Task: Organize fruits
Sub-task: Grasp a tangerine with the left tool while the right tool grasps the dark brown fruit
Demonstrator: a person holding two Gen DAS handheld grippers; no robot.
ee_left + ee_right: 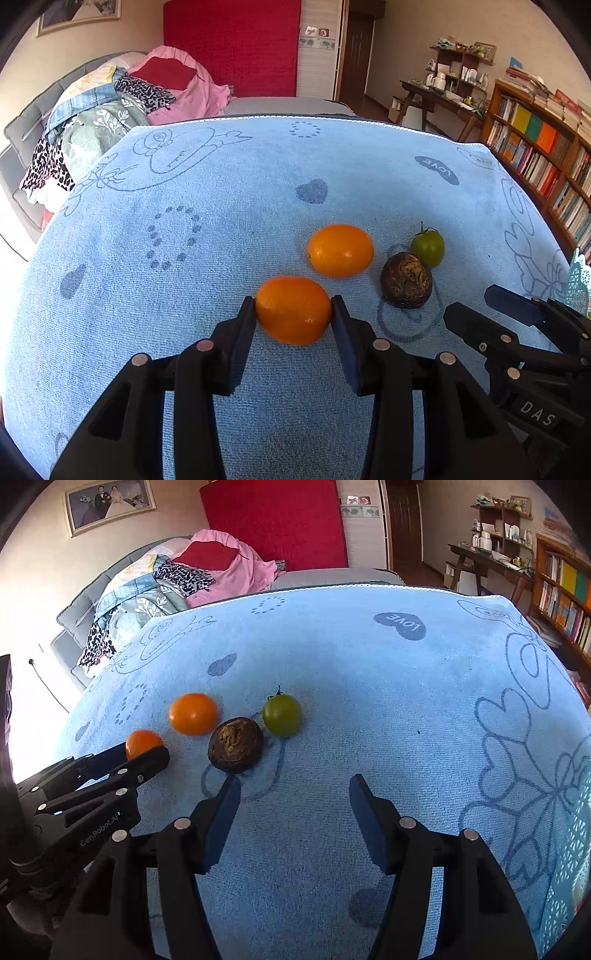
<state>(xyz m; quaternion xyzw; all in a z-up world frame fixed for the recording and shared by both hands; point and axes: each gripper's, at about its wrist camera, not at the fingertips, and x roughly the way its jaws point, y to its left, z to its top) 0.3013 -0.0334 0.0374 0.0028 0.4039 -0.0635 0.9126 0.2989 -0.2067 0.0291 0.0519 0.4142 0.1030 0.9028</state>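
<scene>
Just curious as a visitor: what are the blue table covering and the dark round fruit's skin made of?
The blue covering looks like terry towel cloth: matte, looped nap, woven heart patterns. The dark fruit seems to have a dry, wrinkled rind, brownish and dull, perhaps a passion fruit.

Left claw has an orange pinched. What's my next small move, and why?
Probably lift the left claw slightly: its fingers touch both sides of the near orange, which sits on the blue towel close to the second orange. The right claw is open.
</scene>
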